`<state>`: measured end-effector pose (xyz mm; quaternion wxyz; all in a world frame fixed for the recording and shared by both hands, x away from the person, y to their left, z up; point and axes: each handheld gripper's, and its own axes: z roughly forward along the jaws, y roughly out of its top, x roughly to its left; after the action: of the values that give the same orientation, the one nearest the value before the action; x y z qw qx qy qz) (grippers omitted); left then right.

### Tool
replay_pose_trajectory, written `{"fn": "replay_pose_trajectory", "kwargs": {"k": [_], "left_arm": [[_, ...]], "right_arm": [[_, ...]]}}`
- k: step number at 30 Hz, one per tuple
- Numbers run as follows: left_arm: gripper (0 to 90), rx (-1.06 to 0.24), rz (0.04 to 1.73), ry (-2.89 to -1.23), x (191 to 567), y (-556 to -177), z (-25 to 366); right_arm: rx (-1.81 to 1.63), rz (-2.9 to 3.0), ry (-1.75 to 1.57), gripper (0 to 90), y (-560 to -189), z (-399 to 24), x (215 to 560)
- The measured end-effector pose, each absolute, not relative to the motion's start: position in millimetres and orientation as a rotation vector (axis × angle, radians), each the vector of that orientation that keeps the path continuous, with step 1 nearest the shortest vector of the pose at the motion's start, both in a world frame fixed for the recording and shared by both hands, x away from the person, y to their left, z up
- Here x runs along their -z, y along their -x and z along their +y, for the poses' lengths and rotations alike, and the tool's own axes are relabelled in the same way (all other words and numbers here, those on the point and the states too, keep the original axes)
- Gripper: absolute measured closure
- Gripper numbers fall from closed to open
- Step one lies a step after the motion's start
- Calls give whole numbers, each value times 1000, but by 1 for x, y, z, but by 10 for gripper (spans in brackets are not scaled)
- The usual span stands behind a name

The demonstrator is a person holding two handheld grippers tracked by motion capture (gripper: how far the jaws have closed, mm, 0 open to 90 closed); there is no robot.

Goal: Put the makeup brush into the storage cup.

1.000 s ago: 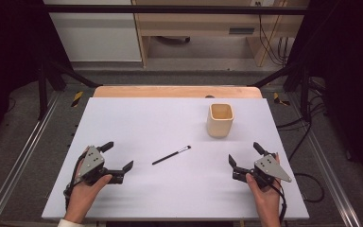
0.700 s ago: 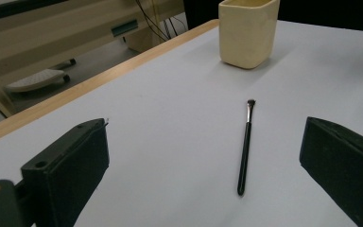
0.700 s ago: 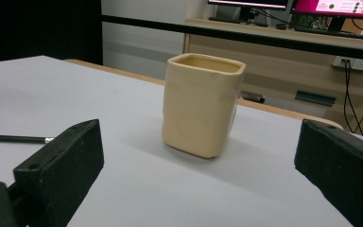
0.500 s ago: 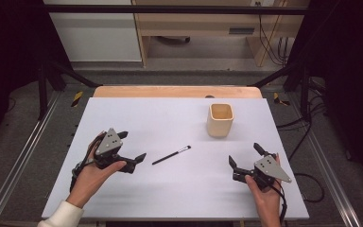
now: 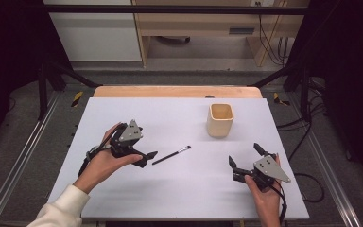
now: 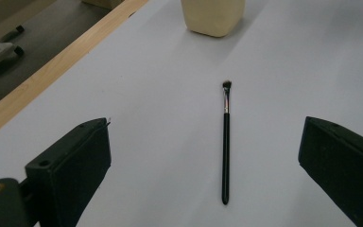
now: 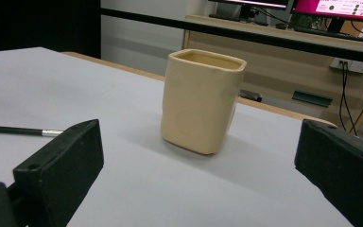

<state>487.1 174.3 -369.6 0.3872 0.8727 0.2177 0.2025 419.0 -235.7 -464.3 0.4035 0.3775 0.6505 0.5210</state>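
Thin black-handled makeup brush (image 5: pixel 171 155) flat on the white table (image 5: pixel 179 189), just off the tip of the wide-open left gripper (image 5: pixel 144 158). Right gripper (image 5: pixel 244 157) likewise agape, facing an upright cream square ceramic cup (image 5: pixel 220 120).

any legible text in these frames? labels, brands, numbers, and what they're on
Nothing legible.
Monitor behind the table, right gripper view: pink band with small lines of text, too blurred to read.
Cream cup: no print on the faces in view.
Makeup brush: no marking visible on handle or ferrule.
Left tongs and right tongs: no lettering visible.
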Motion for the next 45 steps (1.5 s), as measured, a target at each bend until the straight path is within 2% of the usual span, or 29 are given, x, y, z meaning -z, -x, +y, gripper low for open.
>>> {"fn": "replay_pose_trajectory", "kwargs": {"k": [10, 24, 45], "left_arm": [[48, -444, 552, -2242, 371, -507, 154], [48, -416, 551, -2396, 400, -533, 131], [44, -379, 583, -2428, 420, -537, 124]], "right_arm": [[-1304, 1650, -951, 21, -419, -236, 464], [-1302, 1656, -942, 21, -418, -235, 464], [-1295, 1662, -941, 21, -418, -234, 464]]}}
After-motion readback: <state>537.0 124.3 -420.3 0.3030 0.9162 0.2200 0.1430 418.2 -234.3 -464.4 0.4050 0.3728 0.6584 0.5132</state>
